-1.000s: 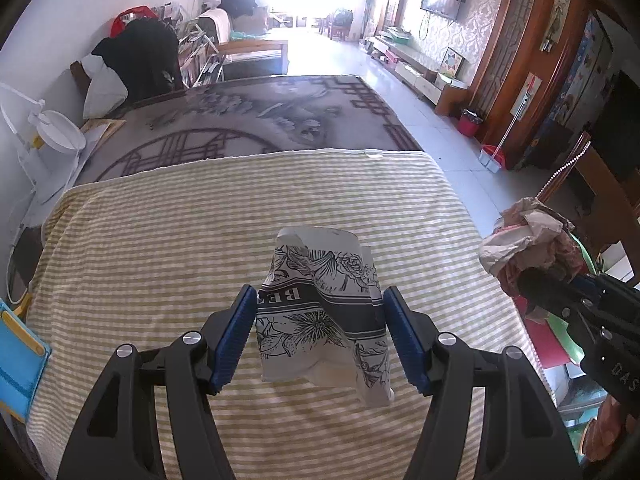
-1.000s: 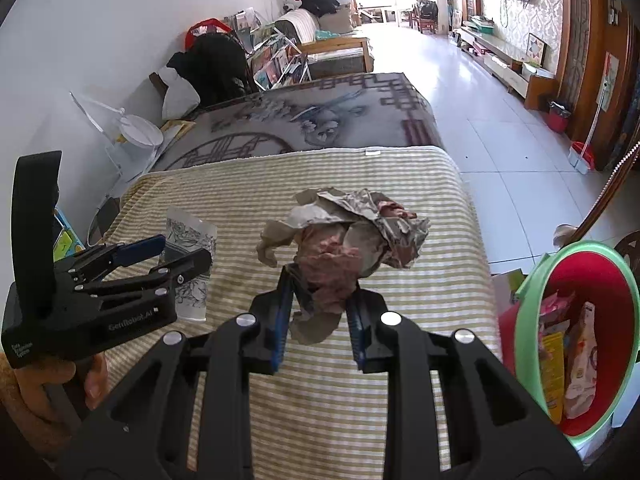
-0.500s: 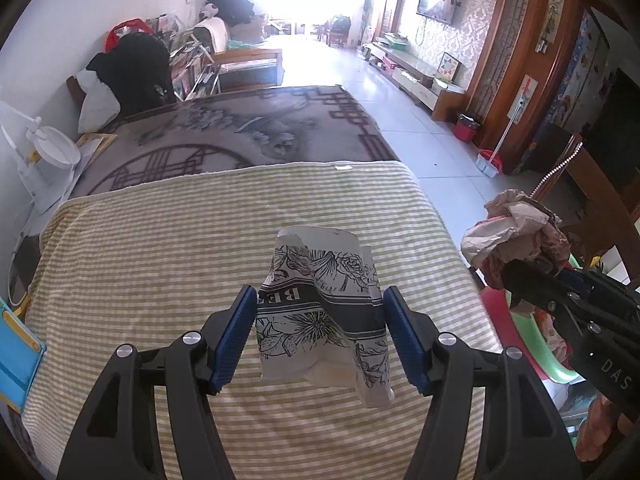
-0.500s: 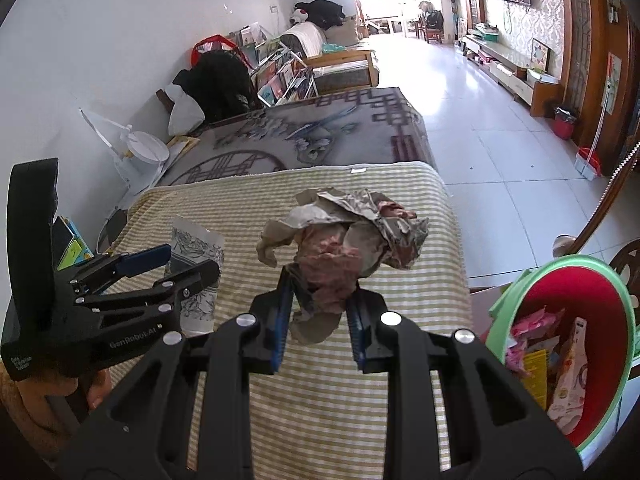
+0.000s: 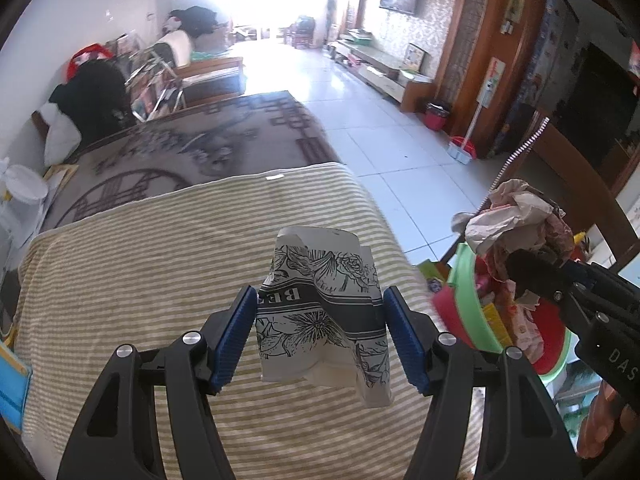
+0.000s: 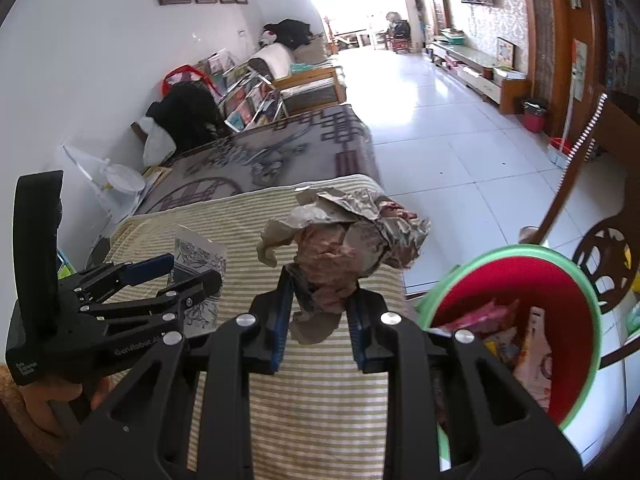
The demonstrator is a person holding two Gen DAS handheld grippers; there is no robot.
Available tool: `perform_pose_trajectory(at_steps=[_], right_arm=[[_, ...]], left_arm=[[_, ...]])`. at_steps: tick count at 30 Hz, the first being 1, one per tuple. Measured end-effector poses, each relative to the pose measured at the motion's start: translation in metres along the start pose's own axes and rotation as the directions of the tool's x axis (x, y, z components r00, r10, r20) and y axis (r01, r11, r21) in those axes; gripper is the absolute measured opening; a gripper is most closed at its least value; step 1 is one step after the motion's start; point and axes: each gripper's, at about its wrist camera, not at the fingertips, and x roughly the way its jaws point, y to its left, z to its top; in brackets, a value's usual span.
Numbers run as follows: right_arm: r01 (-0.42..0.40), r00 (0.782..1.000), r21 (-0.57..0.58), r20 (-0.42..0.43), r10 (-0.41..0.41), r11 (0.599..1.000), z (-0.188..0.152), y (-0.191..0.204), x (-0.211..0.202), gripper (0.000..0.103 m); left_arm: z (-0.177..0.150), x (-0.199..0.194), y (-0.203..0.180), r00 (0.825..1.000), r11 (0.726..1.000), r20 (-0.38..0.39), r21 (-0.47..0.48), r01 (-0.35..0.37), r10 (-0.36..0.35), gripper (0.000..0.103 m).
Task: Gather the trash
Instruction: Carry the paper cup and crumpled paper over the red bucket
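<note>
My left gripper point(image 5: 320, 330) is shut on a crushed paper cup point(image 5: 320, 312) with a black floral print, held above the striped cloth point(image 5: 140, 264). It also shows in the right wrist view point(image 6: 188, 276), where the cup point(image 6: 200, 252) sticks out between its fingers. My right gripper point(image 6: 320, 320) is shut on a crumpled brown paper wad point(image 6: 340, 240), held near the right edge of the cloth. The wad shows in the left wrist view point(image 5: 516, 220) above the red bin with a green rim point(image 6: 576, 292), which holds several wrappers.
The striped cloth covers a table point(image 6: 320, 400); a grey patterned cover point(image 5: 180, 148) lies beyond it. A wooden chair point(image 6: 608, 248) stands right of the bin. A white fan point(image 6: 116, 180) and clutter line the left wall. White tiled floor point(image 5: 400, 152) runs to the right.
Both grippers have lifted and shifted right with their trash. The bin has come into the left wrist view and looms larger in the right wrist view.
</note>
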Motion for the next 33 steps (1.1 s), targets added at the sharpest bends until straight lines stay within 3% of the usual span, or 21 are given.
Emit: perform_pose_trajectory(at_steps=[9, 15, 22, 33], right_arm=[[0.042, 0.999, 0.05, 0.013, -0.043, 0.998, -0.007, -0.039, -0.015, 0.025], [0.124, 0.992, 0.121, 0.012, -0.126, 0.985, -0.018, -0.084, -0.031, 0.025], [0.227, 0.974, 0.185, -0.024, -0.227, 0.956, -0.035, -0.13, -0.048, 0.025], [0.305, 0.952, 0.239, -0.077, -0.295, 0.922, -0.052, -0.165, -0.055, 0.026]], left_arm=[[0.005, 0.003, -0.042, 0.999, 0.998, -0.003, 0.05, 0.04, -0.04, 0.062], [0.011, 0.018, -0.083, 0.992, 0.989, -0.046, 0.085, 0.122, -0.119, 0.062], [0.014, 0.043, -0.142, 0.967, 0.959, -0.11, 0.144, 0.246, -0.232, 0.062], [0.019, 0.077, -0.194, 0.945, 0.929, -0.175, 0.203, 0.31, -0.277, 0.063]])
